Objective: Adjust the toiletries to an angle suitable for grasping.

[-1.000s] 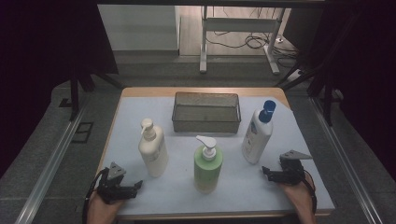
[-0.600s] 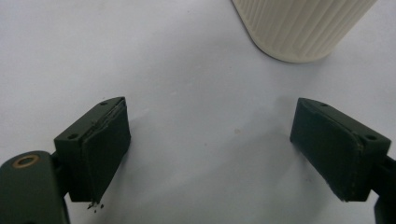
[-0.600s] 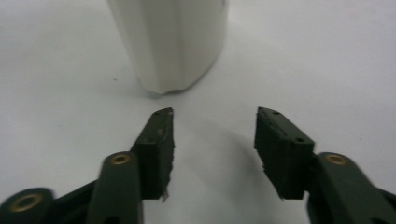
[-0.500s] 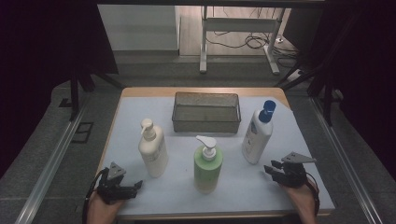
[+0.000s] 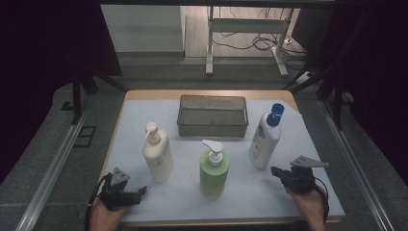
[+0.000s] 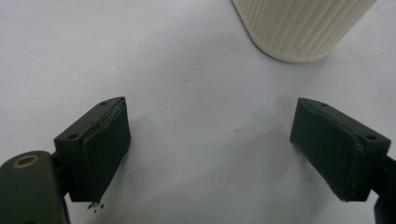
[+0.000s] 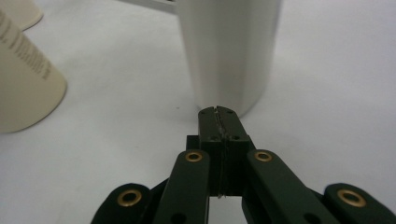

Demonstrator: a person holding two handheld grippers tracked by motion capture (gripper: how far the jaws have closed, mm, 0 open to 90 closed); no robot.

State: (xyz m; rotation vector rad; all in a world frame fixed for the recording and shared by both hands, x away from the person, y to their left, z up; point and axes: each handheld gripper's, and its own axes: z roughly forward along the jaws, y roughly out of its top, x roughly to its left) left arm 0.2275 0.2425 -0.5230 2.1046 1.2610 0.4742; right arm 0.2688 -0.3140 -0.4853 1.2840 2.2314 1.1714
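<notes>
White-covered surface [image 5: 144, 120], dim room behind. Landmark: green pump bottle [image 5: 214, 168], front centre. Near edge, left of it, my left hand-held gripper [image 5: 137, 192], jaws wide apart, nothing between, just short of the cream pump bottle [image 5: 158, 153]. Right of the green one, my right hand-held gripper [image 5: 275, 171] has just been closing: jaws pressed together, empty, tip near the blue-capped white bottle [image 5: 265, 137]. Behind the green bottle, mesh basket [image 5: 212, 129].

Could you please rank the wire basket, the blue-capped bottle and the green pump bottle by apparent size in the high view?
1. Wire basket, clearly largest.
2. Blue-capped bottle.
3. Green pump bottle, only slightly smaller; it stands nearer, so this is unsure.
</notes>
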